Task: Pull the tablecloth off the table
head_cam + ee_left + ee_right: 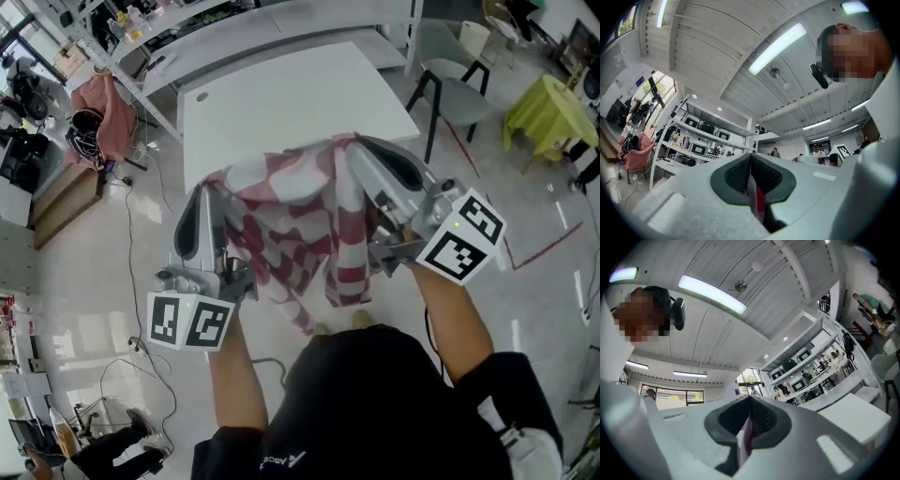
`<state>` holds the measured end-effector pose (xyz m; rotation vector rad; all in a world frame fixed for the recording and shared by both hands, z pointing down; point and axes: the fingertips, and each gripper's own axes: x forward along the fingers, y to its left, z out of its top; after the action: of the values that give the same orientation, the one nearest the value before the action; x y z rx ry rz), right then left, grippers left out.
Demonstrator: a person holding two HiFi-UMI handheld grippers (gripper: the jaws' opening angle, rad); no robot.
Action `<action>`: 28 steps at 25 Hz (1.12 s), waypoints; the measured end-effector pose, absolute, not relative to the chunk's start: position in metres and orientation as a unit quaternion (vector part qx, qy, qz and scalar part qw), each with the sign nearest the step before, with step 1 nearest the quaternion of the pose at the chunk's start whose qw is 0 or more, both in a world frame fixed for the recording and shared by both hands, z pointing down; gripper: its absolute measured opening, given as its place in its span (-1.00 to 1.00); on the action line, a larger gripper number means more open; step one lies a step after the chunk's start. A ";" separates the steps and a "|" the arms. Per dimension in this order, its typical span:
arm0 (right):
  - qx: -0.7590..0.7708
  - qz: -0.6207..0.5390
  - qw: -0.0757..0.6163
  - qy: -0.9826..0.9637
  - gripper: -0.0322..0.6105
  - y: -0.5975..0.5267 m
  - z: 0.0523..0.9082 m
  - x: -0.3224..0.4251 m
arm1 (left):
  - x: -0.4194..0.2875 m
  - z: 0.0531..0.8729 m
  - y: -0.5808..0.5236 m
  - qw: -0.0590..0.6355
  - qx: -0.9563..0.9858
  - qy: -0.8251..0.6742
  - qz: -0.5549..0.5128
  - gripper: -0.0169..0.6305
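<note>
since the white table (281,103) lies bare just beyond both tools, the pull-off looks all but done. the red-checked tablecloth (291,225) hangs bunched between them, with the left gripper (210,192) and right gripper (356,145) each pinching an edge. the next move probably calls for carrying it clear.

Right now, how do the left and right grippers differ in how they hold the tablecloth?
The right gripper reaches farther forward, up to the near edge of the table; the left gripper sits back, nearer the person. The right gripper angles inward; the left gripper points nearly straight ahead. Shared: both have their jaws shut on the red-and-white tablecloth, which hangs bunched between them, off the table.
</note>
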<state>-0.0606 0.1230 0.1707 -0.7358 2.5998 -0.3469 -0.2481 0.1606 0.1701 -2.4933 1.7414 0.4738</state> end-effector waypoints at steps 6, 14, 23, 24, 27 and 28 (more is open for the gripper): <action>-0.280 -0.127 0.211 0.928 -0.88 0.138 0.183 -0.072 | -0.267 0.184 0.176 0.013 -0.814 0.555 0.168 -0.91; -0.298 -0.108 0.207 0.926 -0.88 0.148 0.180 -0.067 | -0.267 0.182 0.177 0.011 -0.823 0.541 0.172 -0.91; -0.322 -0.118 0.185 0.921 -0.88 0.146 0.200 -0.063 | -0.257 0.190 0.176 -0.004 -0.832 0.533 0.158 -0.91; -0.322 -0.119 0.183 0.921 -0.88 0.145 0.201 -0.064 | -0.258 0.190 0.175 -0.004 -0.832 0.532 0.158 -0.91; -0.323 -0.120 0.181 0.921 -0.88 0.142 0.200 -0.063 | -0.257 0.189 0.172 -0.005 -0.833 0.531 0.157 -0.91; -0.323 -0.119 0.181 0.921 -0.88 0.141 0.200 -0.063 | -0.257 0.189 0.171 -0.005 -0.833 0.531 0.157 -0.91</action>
<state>-0.0630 0.1414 0.2000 -0.9124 2.6022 -0.3371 -0.2569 0.1713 0.1890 -2.6248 1.6730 0.4947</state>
